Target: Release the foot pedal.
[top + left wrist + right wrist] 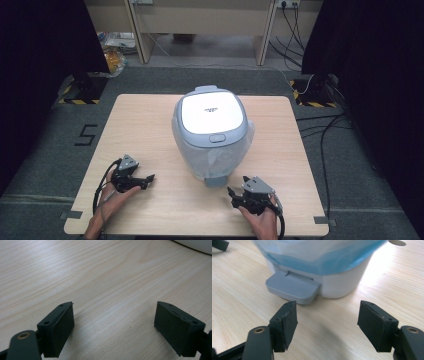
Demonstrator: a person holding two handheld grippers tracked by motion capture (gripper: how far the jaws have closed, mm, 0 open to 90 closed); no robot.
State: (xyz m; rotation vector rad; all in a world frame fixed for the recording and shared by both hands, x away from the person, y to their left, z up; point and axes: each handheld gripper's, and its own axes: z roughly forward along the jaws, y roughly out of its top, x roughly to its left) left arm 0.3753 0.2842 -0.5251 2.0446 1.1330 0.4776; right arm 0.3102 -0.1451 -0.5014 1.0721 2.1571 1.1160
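Here, in the high view, a pedal bin (210,135) stands upright at the middle of the table (150,210), its white lid shut and a pale plastic liner folded over its rim. Its grey foot pedal (217,181) juts toward the person's side, while the hinge sits at the far side, so its front-to-back line runs away from the person and its long axis is vertical. The left gripper (148,179) rests low on the table, well apart from the bin; the right gripper (231,192) sits just short of the pedal.

From the left gripper view, the jaws stand wide over bare wood, holding nothing, with a sliver of the bin's white base (195,246) at the upper right.

From the right gripper view, the jaws are likewise wide and empty, the ribbed pedal (292,288) lying just beyond the left jaw, and the blue-tinted liner (319,255) draped above.

The bin looks like light, rigid plastic that could slide on the smooth wood. The liner is thin, soft and slippery. The pedal or the lid's front edge seem the surest places to take hold.
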